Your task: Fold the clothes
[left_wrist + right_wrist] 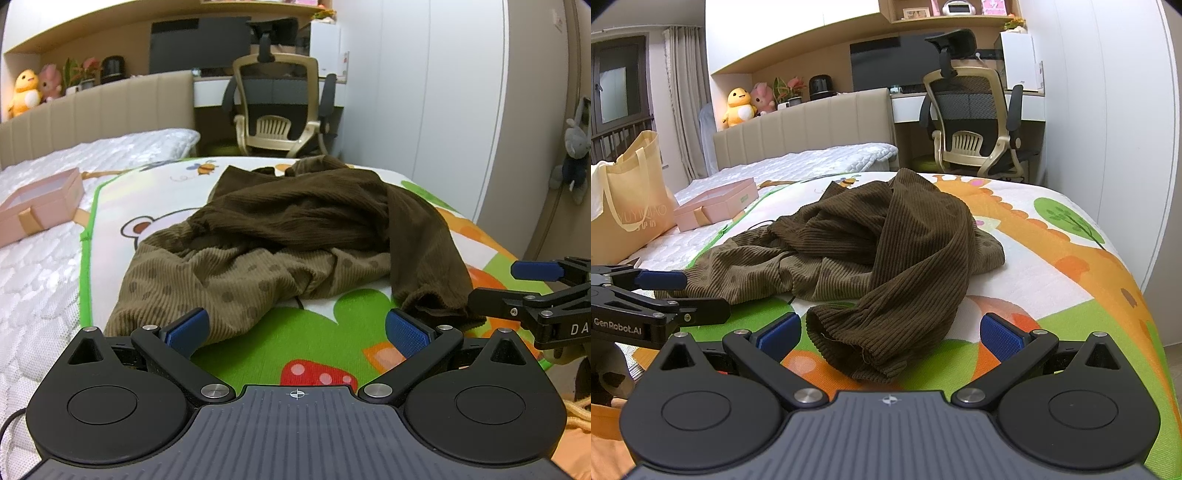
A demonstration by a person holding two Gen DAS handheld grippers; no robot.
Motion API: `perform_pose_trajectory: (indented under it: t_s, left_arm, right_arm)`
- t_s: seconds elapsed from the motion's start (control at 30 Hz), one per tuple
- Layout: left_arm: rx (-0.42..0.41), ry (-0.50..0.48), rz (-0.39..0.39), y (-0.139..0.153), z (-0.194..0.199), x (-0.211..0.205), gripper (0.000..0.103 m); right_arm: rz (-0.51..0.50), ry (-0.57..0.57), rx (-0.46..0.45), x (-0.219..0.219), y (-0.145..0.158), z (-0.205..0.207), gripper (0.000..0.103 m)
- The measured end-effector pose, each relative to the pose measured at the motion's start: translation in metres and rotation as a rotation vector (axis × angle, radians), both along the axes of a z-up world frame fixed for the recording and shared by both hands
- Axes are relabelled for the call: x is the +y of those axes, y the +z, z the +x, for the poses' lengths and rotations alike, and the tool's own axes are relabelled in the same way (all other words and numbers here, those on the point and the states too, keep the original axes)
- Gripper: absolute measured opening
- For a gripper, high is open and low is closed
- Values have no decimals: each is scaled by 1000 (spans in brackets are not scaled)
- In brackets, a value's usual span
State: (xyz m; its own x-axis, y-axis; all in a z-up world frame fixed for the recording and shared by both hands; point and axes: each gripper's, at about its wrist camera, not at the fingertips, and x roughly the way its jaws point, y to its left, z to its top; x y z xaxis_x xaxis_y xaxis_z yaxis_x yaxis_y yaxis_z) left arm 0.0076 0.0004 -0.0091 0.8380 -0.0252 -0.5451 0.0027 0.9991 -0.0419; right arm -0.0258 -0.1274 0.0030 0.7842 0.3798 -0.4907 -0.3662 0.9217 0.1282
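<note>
The left gripper (297, 330) stands wide, blue pads spread with nothing between them, low over a cartoon play mat (303, 332) of green, orange and white. The right gripper (890, 334) is wide too; the cuff of a dark brown sleeve (871, 354) lies on the mat between its pads, touching neither. In the left wrist view the right gripper enters at 3 o'clock, beside that same cuff; in the right wrist view the left gripper shows at 9 o'clock.

The brown ribbed garment (295, 229) lies crumpled at 12 o'clock of both grippers, a lighter dotted panel (229, 284) spread toward the left gripper's 11 o'clock.

The mat covers a bed with a white quilted mattress (40, 266) at 9 o'clock. On it sit a pink box (37, 206) and, in the right wrist view, a beige tote bag (628, 206) at 10 o'clock. Beyond are a padded headboard (99, 114), a yellow plush duck (24, 92) on a ledge, an office chair (280, 107) at 12 o'clock and white wardrobe doors (443, 92) at 2 o'clock.
</note>
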Motion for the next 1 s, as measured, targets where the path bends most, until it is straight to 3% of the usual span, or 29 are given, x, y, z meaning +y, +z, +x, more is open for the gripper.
perform_pose_trajectory:
  t_s: [0.27,0.43,0.53,0.7,0.87,1.0]
  left_arm:
    - [76,-63,-92,6,36,18,103]
    - [45,-89,-142,23,72,36,103]
    - [76,-83,-180,20,101,51,103]
    - [165,-59,-248,1,137,75,103]
    - [195,-48,-314,-15,144,89,103]
    - [220,-40,-366,-27,149,99,103]
  right_arm:
    - [20,-10,57,-10,5,42,103]
    - [94,-82,206,-34,-11,83,103]
    - [158,-97,310,-45,-27,96,103]
    - [173,-80,306,-47,-31,95,103]
    - [226,-117,304,-50,-33,95,103]
    - [129,-80,304,-39,-31,100,103]
